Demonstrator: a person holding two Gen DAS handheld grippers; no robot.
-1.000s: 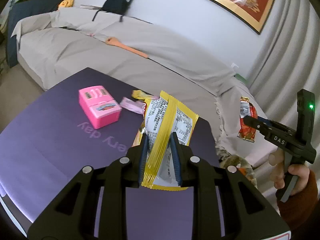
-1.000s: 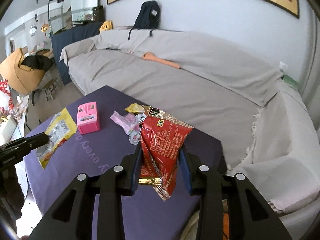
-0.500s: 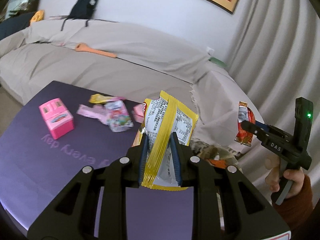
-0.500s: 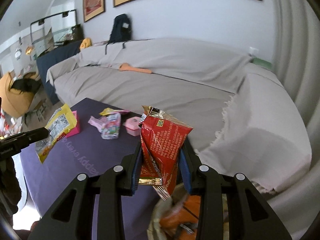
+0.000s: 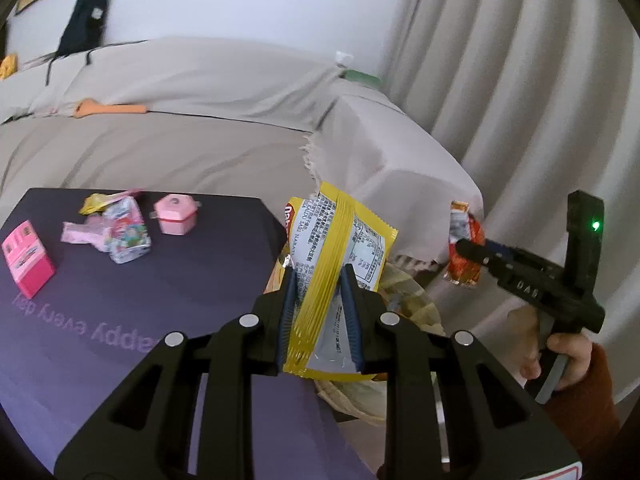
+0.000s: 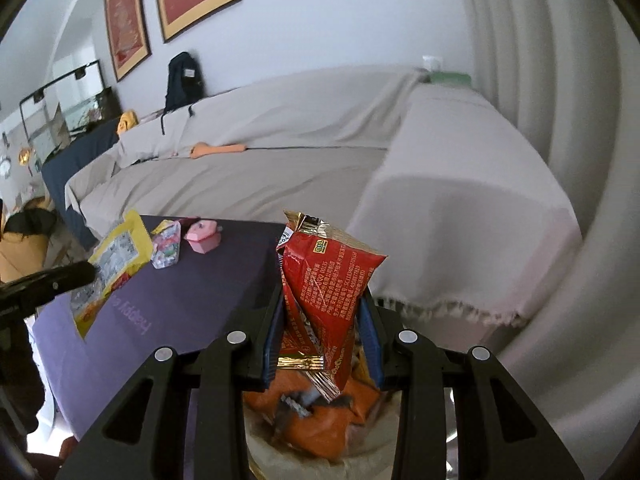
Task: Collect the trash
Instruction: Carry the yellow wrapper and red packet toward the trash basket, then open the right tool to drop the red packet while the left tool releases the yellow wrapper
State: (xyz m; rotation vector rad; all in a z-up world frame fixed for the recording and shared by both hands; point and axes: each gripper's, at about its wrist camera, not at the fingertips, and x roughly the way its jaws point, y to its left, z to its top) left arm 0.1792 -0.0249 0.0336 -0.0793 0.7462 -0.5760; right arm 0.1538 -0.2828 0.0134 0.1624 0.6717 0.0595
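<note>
Since the earlier frames both grippers have swung away from the middle of the purple table (image 5: pixel 132 304) toward its corner nearest the sofa's armrest, and the trash bin (image 6: pixel 320 432) standing just off that corner, which a second ago was hardly in view, now fills the bottom of the right wrist view. That reads as the carry being nearly over: both wrappers look close to being dropped. The right gripper (image 6: pixel 322 324) is clenched on the red snack packet (image 6: pixel 328 280), its blue pads pressing the crumpled foil from both sides with the jaws part closed, and the packet hangs directly over the bin, above the orange wrappers already inside. The left gripper (image 5: pixel 320 312) is clamped narrowly on the yellow chip bag (image 5: pixel 340 248), pads pinching its lower half; the bag sits at the table's corner, over the near rim of the bin (only a slice of the rim and liner shows there). Neither wrapper has been let go. Still lying on the table, well back from the bin, are a cluster of small candy wrappers (image 5: pixel 116 228), with a pink toy pot (image 5: pixel 175 216) just beside them and a pink toy box (image 5: pixel 26 256) farther out.
</note>
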